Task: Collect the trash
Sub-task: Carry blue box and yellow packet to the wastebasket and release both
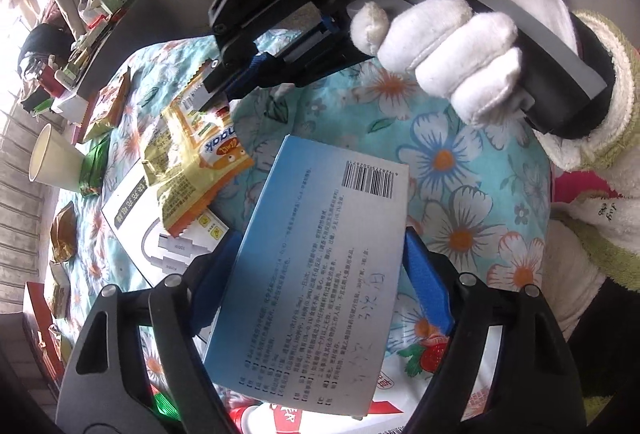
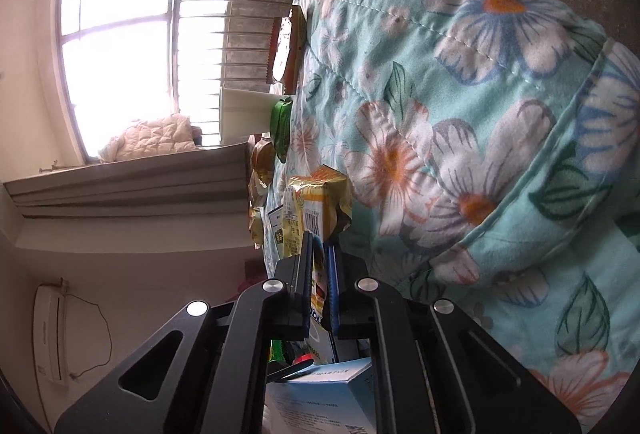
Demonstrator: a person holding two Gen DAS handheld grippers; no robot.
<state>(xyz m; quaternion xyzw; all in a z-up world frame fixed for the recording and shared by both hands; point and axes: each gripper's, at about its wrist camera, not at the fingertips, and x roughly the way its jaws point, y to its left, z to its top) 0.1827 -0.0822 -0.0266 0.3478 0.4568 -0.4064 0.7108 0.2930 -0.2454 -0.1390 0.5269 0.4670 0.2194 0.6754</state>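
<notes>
A: Floral quilt (image 1: pixel 452 158) under everything. Left gripper (image 1: pixel 320 286)?
B: Jaws wide, pads clamped on the blue box (image 1: pixel 316 274).
A: Right gripper (image 2: pixel 320 274)?
B: Nearly closed, pinching the yellow snack wrapper (image 2: pixel 316 202); it sticks out past the tips. Paper cup (image 1: pixel 52 162) far beyond.

Upside-down letters "nack" are read on the orange-gold snack wrapper (image 1: pixel 200 154). A barcode and fine unreadable print are seen on the blue box (image 1: pixel 316 274); handwriting there stays illegible.

Two grippers (image 1: pixel 320 274) (image 2: pixel 319 266), one blue box (image 1: pixel 320 274), one paper cup (image 1: pixel 50 162), one white carton (image 1: pixel 160 234).
</notes>
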